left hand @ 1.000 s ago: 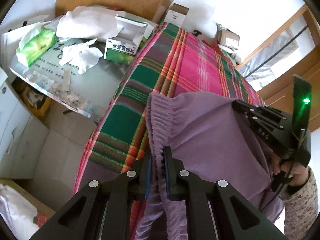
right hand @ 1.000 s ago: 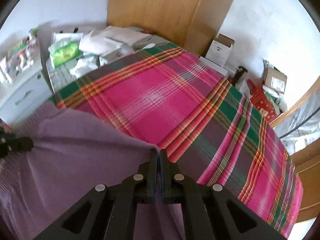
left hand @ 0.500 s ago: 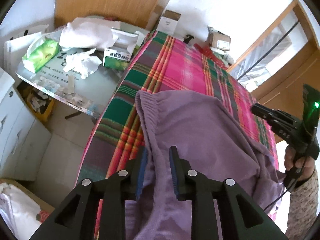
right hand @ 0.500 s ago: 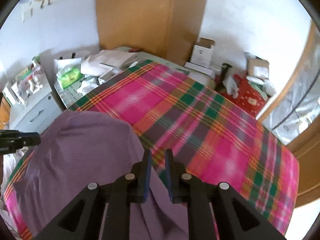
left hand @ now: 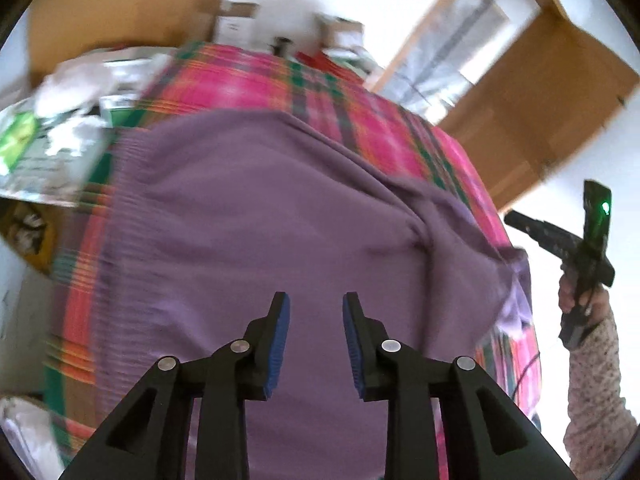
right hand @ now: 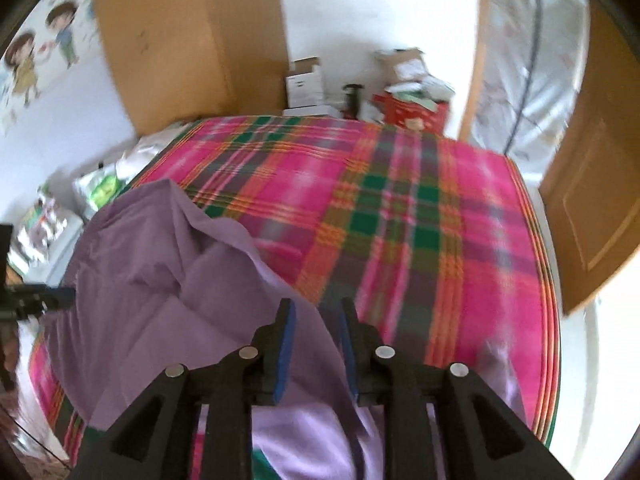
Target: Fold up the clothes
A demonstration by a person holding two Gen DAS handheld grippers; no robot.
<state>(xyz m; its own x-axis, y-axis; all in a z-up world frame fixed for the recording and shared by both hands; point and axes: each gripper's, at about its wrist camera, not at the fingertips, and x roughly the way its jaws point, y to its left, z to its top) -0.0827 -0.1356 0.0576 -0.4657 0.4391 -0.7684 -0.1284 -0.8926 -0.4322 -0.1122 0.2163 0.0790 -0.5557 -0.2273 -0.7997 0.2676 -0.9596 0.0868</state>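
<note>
Purple knitted garment [left hand: 280, 216], soft and limp, lies spread across the near end of a bed covered in a pink, green and orange plaid blanket [right hand: 400, 208], one ribbed edge [left hand: 116, 216] toward the cluttered side; left claw [left hand: 316, 336] hovers above it, released, nothing between its blue pads; right claw [right hand: 316, 340] likewise parted and empty; light cloth likely sags, so hems or corners look best for gripping.

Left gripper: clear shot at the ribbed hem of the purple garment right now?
Probably yes. The left gripper is open and empty above the purple garment, which lies spread on the plaid bedspread. The ribbed hem is exposed on its left side, nothing covering it; the right gripper is off to the other side.
</note>
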